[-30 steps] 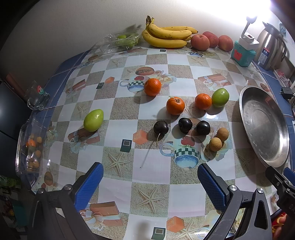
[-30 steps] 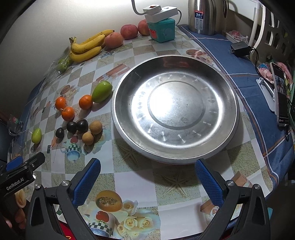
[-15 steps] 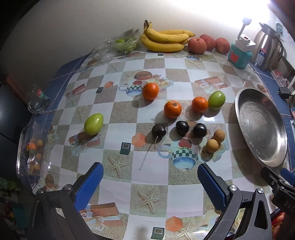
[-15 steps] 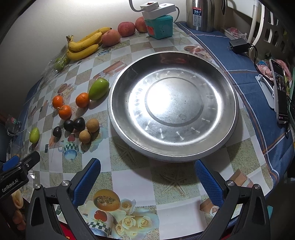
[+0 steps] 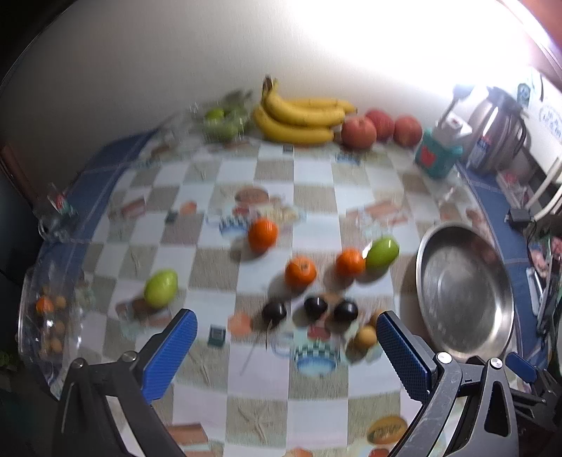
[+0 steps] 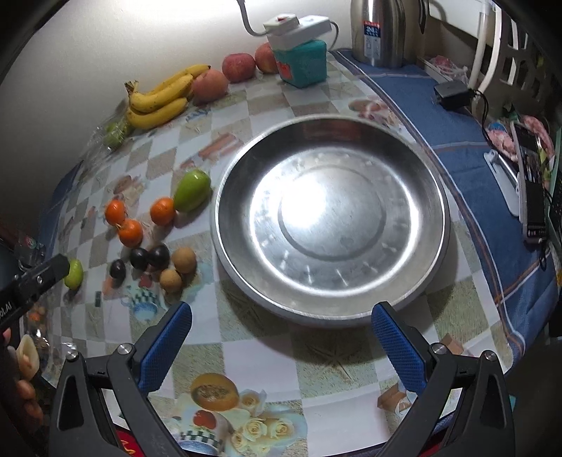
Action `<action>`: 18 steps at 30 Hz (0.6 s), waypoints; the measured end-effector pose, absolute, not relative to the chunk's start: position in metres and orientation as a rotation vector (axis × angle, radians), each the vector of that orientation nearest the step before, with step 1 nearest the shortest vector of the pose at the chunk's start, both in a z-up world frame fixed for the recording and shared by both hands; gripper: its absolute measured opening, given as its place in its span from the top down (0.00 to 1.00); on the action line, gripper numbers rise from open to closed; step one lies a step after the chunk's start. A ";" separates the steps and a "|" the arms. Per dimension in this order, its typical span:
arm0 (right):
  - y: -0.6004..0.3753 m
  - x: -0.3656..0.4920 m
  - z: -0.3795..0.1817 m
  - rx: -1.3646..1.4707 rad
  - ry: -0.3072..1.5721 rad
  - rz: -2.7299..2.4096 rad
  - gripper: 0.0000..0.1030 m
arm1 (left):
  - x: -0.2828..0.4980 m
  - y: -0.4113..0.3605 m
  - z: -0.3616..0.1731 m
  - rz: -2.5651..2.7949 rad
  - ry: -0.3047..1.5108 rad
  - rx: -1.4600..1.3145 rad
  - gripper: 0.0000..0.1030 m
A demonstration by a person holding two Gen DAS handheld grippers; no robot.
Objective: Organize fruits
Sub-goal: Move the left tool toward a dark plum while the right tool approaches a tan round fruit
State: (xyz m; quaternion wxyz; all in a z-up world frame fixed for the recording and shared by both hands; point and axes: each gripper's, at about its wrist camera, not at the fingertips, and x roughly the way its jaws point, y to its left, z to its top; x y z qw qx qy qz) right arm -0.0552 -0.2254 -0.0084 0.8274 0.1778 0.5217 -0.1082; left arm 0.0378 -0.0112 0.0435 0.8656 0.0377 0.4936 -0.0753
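Two grippers: both spread wide over the checked tablecloth (image 6: 242,337), neither holding anything.
Left gripper (image 5: 286,346): blue pads parted, poised above the cloth; view blurred.
Right gripper (image 6: 281,337): blue pads parted, hovering just short of the near rim of the steel pan (image 6: 432,182).
Steel pan: straight ahead of the right gripper, nothing inside; ahead and to the right of the left gripper.
Dark plums (image 5: 314,307): three in a row, just ahead of the left gripper, between its pads.
Small brown fruits (image 5: 365,336): two, beside the left gripper's right pad; ahead-left of the right gripper.
Oranges (image 5: 300,270): three, farther ahead of the left gripper, beyond the plums.
Green mango (image 5: 382,251): touching the rightmost orange, near the pan's left rim.
Second green mango (image 5: 161,288): alone, ahead-left of the left gripper.
Bananas (image 5: 298,116): far ahead by the wall, with three apples (image 5: 381,126) just to their right.
Kettle (image 6: 379,31): far corner, beyond the pan.
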 end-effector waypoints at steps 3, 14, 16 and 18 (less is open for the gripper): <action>-0.223 -0.046 0.006 0.363 1.074 -0.221 0.01 | 0.047 -0.010 0.052 -0.146 1.011 0.069 0.00; -0.199 -0.012 0.027 0.284 1.007 -0.178 0.01 | 0.069 0.015 0.049 -0.047 0.964 0.033 0.00; -0.194 -0.006 0.025 0.270 1.012 -0.173 0.01 | 0.072 0.026 0.042 -0.039 0.973 -0.021 0.00; -0.188 0.001 0.021 0.265 1.026 -0.154 0.01 | 0.077 0.037 0.034 -0.010 0.991 -0.051 0.00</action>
